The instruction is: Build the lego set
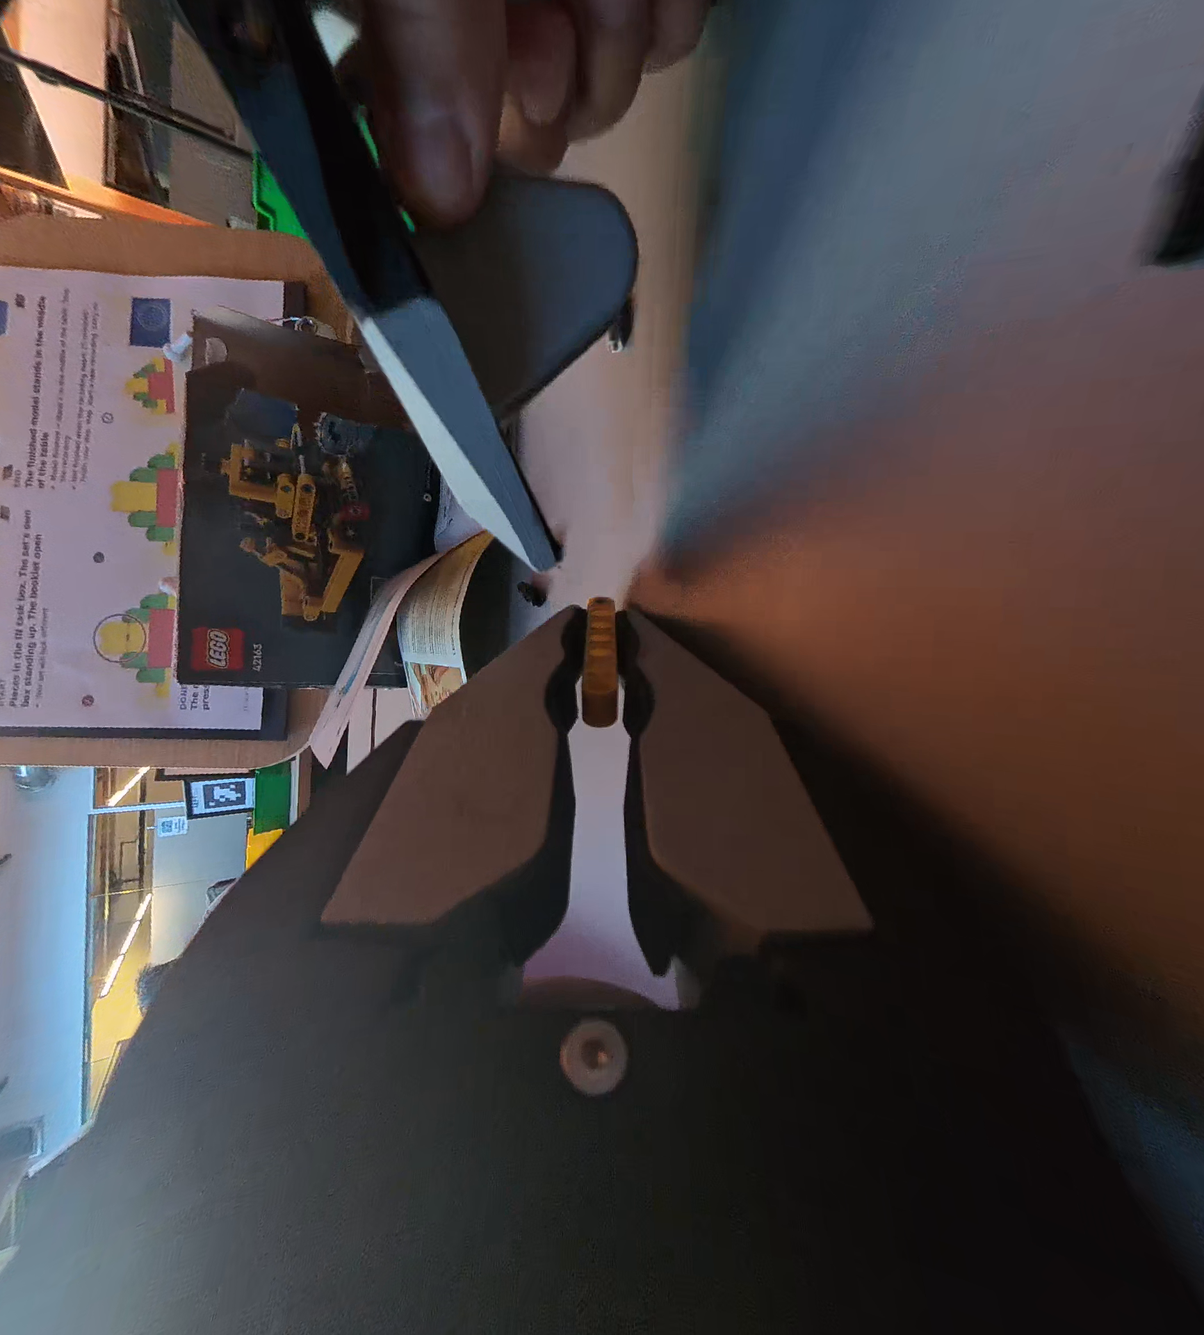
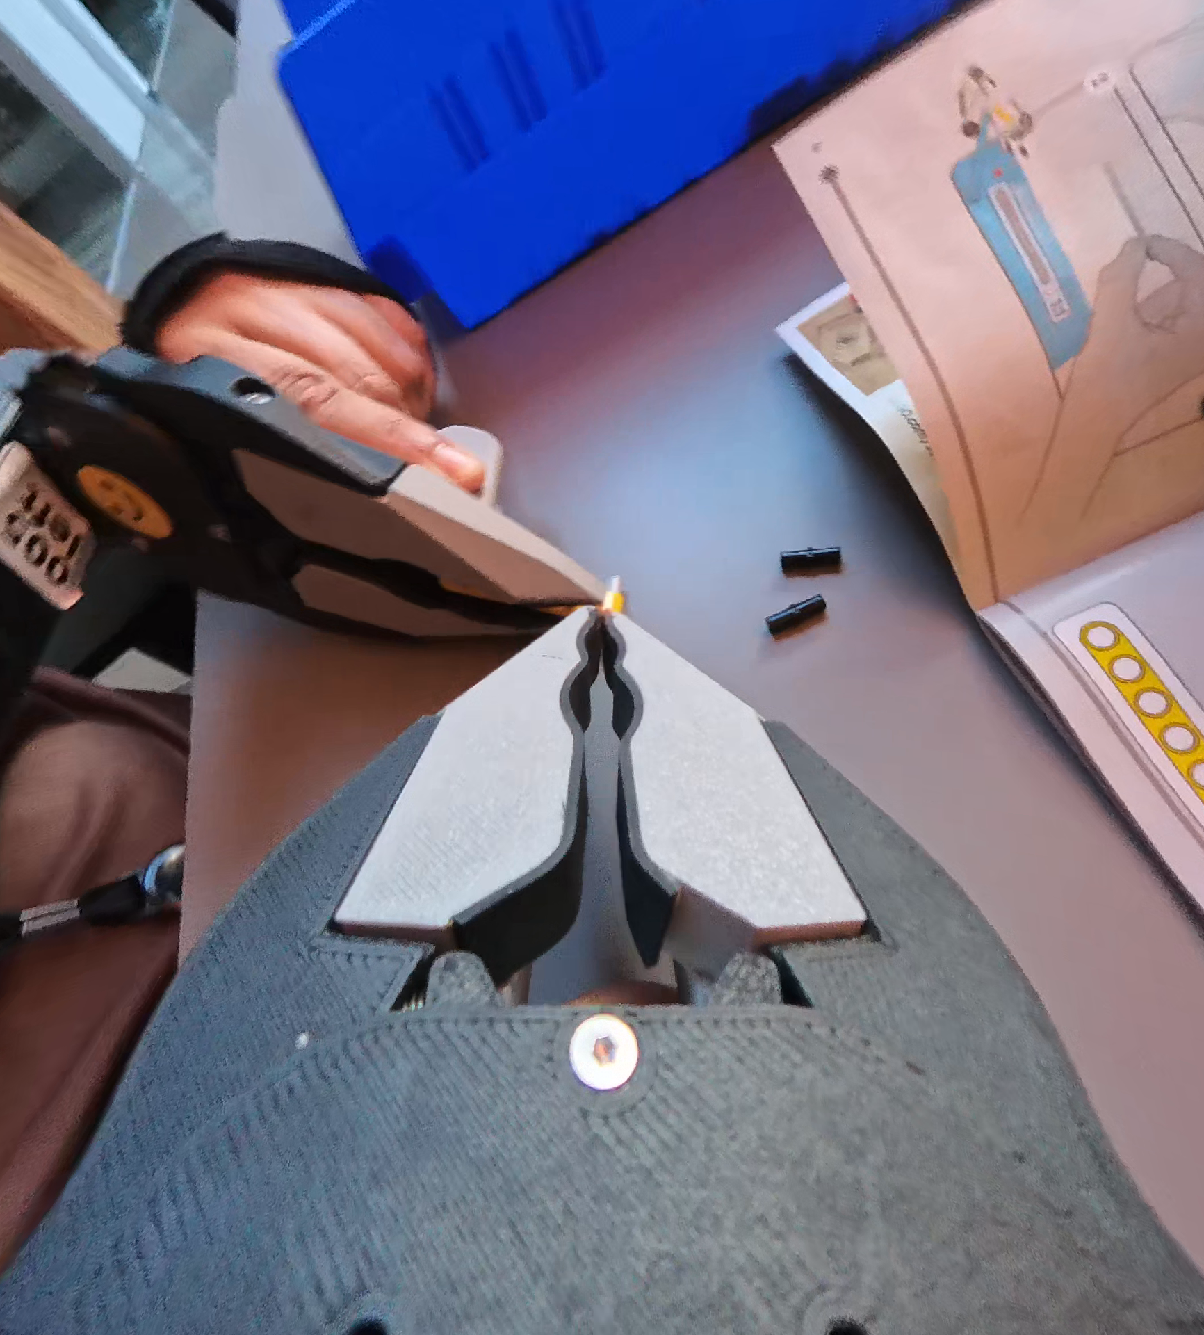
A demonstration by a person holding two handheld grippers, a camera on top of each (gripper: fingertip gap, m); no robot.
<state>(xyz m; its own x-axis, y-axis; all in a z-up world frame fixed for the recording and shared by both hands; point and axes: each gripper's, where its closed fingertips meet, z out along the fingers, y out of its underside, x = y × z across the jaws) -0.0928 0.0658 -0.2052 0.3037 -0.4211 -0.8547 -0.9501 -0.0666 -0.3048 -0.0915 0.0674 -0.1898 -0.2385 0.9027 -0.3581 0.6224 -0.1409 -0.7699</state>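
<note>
My left gripper is shut on a yellow Lego beam, seen edge-on between its tips. In the right wrist view this gripper comes in from the left, with only the beam's end showing. My right gripper is shut, and its tip touches the beam's end. I cannot tell whether it holds anything small. It reaches in from the upper left in the left wrist view. Two black pins lie on the table just right of the tips. One pin also shows in the left wrist view.
An open instruction booklet lies to the right. A blue bin stands behind. The set's dark picture box and a printed sheet stand beyond the grippers. A person's hand holds the left gripper. My two grippers' fingertips are within a few centimetres of each other.
</note>
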